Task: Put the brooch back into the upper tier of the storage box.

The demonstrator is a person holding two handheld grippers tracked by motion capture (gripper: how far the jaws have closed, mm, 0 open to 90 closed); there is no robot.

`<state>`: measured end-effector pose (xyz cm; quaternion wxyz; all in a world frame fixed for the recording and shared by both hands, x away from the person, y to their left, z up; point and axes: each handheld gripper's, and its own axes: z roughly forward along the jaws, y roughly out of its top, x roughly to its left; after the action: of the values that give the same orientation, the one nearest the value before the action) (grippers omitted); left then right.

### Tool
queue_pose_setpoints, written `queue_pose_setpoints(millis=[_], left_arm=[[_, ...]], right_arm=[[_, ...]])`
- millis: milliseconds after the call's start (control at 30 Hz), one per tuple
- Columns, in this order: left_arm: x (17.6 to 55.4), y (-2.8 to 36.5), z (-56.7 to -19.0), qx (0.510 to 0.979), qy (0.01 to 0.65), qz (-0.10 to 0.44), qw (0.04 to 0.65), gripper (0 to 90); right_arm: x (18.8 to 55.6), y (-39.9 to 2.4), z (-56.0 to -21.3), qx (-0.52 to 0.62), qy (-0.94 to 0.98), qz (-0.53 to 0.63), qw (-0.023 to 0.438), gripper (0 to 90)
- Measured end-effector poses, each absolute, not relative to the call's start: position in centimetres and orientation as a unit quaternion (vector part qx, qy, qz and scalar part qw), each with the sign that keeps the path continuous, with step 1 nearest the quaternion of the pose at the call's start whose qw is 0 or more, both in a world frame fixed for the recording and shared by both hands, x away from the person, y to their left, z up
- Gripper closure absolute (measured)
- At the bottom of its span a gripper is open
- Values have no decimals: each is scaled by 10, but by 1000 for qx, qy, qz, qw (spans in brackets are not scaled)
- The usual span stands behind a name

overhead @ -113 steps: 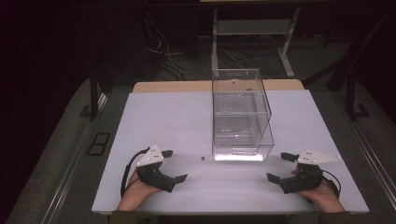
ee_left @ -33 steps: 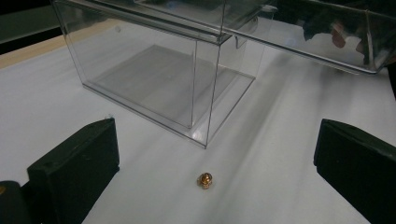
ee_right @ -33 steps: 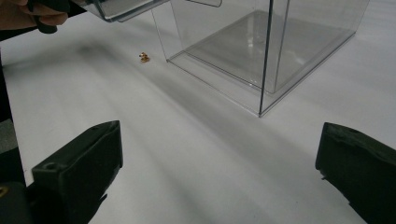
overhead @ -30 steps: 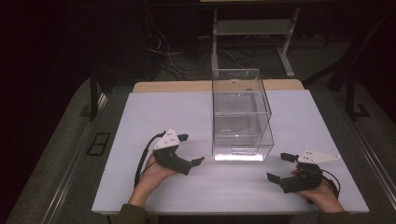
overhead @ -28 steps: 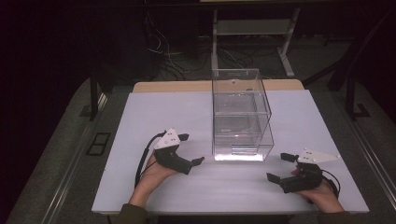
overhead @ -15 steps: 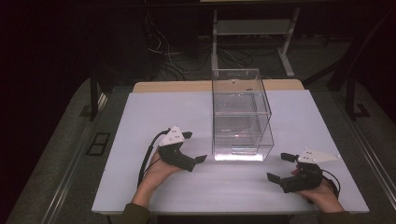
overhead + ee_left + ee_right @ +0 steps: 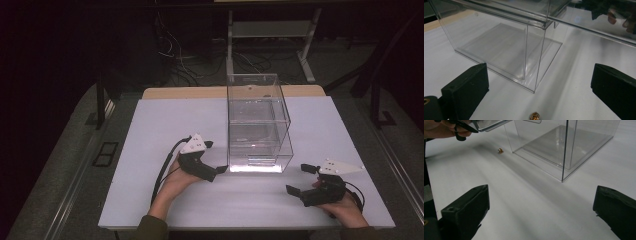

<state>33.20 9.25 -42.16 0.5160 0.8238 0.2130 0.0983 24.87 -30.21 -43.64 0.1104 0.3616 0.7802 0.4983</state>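
A clear acrylic box (image 7: 257, 125) with inner shelves stands upright at mid-table. My left gripper (image 7: 216, 157) is open beside the box's near left corner (image 7: 534, 90). A tiny gold-coloured piece (image 7: 534, 116) lies on the table between its jaws, close to the camera. The same piece (image 7: 500, 150) sits just off the box's corner in the right gripper view, below the left hand (image 7: 441, 128). My right gripper (image 7: 298, 178) rests open near the table's front right, with nothing between its jaws, facing the box (image 7: 566, 147).
The white tabletop (image 7: 165, 125) has open room left of the box and along the front edge. A black cable (image 7: 162, 170) trails back from the left gripper. Behind the table are a metal frame (image 7: 270, 30) and floor cables.
My left gripper has moved forward and right, from the front left of the table up to the box's near left corner. The right gripper has stayed put.
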Motion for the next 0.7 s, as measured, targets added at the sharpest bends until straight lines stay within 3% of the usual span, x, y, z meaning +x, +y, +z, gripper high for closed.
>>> queue_pose_setpoints(millis=[700], left_arm=[[332, 94, -431, 839, 220, 101, 486, 280]], right_arm=[[249, -303, -436, 362, 780, 499, 108, 6]])
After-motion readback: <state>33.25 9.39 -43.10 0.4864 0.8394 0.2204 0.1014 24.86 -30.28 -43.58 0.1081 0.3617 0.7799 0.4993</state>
